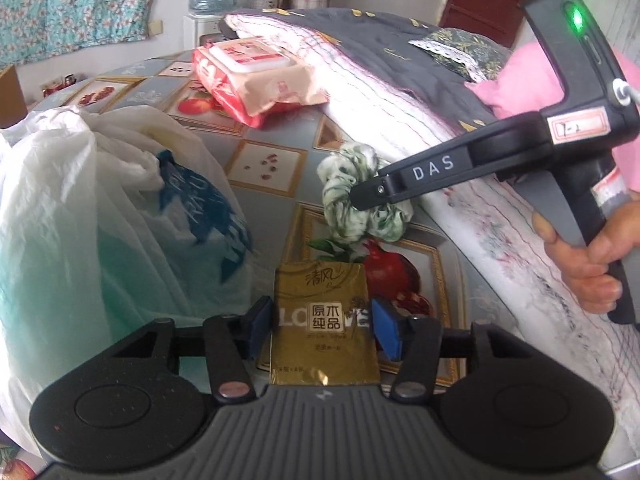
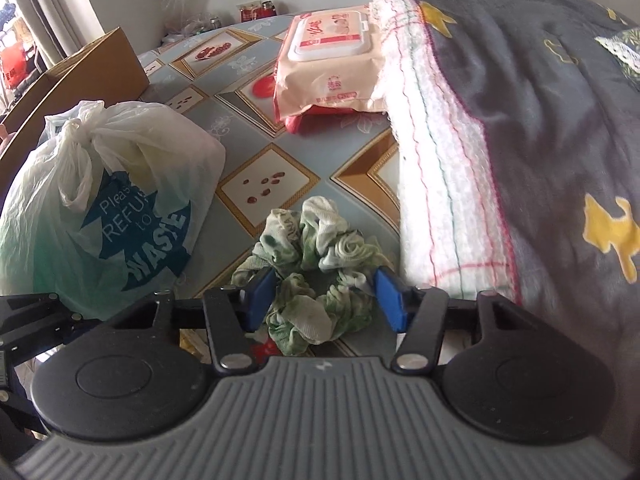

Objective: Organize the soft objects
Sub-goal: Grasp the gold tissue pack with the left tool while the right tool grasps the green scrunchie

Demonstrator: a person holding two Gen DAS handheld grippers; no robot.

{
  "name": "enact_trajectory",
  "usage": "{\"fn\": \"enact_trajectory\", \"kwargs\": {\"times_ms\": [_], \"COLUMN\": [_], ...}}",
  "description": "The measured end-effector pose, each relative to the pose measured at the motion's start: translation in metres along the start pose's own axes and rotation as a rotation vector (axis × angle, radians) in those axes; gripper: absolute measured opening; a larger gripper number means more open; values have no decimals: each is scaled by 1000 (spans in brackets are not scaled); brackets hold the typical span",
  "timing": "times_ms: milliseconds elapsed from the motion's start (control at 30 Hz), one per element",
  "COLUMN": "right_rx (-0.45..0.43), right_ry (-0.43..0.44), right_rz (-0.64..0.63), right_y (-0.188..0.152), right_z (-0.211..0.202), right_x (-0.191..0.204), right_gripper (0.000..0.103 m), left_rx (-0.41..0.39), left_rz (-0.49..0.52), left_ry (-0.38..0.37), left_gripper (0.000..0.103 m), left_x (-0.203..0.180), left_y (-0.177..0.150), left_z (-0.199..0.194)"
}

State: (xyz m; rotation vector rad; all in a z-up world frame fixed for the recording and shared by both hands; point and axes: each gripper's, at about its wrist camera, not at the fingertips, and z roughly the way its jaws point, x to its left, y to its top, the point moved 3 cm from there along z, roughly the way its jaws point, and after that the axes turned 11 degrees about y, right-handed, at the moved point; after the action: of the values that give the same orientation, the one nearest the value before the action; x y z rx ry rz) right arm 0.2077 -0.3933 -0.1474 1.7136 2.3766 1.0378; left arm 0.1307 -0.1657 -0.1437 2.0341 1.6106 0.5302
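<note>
A gold pocket tissue pack lies on the patterned tablecloth, and my left gripper has its blue pads against the pack's two long sides. Farther back lies a green-and-white fabric scrunchie, close to the folded blanket. In the right wrist view my right gripper straddles that scrunchie, both blue pads pressing into its ruffles. A black finger of the right gripper reaches the scrunchie from the right, held by a person's hand.
A knotted white plastic bag stands at the left. A wet-wipes pack lies farther back. A thick grey and white folded blanket fills the right side. A cardboard box stands at the far left.
</note>
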Motion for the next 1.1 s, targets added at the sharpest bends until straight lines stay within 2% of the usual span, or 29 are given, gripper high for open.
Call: {"fn": "enact_trajectory", "kwargs": {"times_ms": [133,200,267,333,533,633,700,800,900,933,1033,1100], "right_rx": [-4,-22,-37,-42,-26,-19,-15,-23,-27,-29,-38,-51], "right_ry": [-1,3,7,11,-4,-21,-37,-47,-49,-52,-32,3], "right_rz": [4,1,-1,-7,-36,-63,-81,-69,-38,-25,43,110], "right_y": [-4,-1,2,6,8,5,3,3,3,2,-2,-5], "right_z": [-6,-11,-13,-11,6,13,17,16,10,8,0,-8], "right_x": [2,4,4,4,2,3,5,5,1,0,-9,-16], "right_gripper": [55,61,73,75,76,73,70,54,33,23,15,13], "left_rx": [17,27,39,40,18,-3,-4,-1,4,4,-5,-20], "left_rz": [15,13,18,32,72,98,96,80,63,57,48,46], "left_ry": [21,18,22,34,64,90,88,80,74,71,61,54], "left_gripper": [63,66,68,68,66,56,55,54,54,54,54,54], "left_x": [-4,-3,-4,-6,-14,-16,-16,-13,-11,-11,-10,-10], "left_y": [0,1,3,4,4,3,3,4,4,3,2,1], "left_z": [4,6,10,14,17,17,17,17,16,15,10,4]}}
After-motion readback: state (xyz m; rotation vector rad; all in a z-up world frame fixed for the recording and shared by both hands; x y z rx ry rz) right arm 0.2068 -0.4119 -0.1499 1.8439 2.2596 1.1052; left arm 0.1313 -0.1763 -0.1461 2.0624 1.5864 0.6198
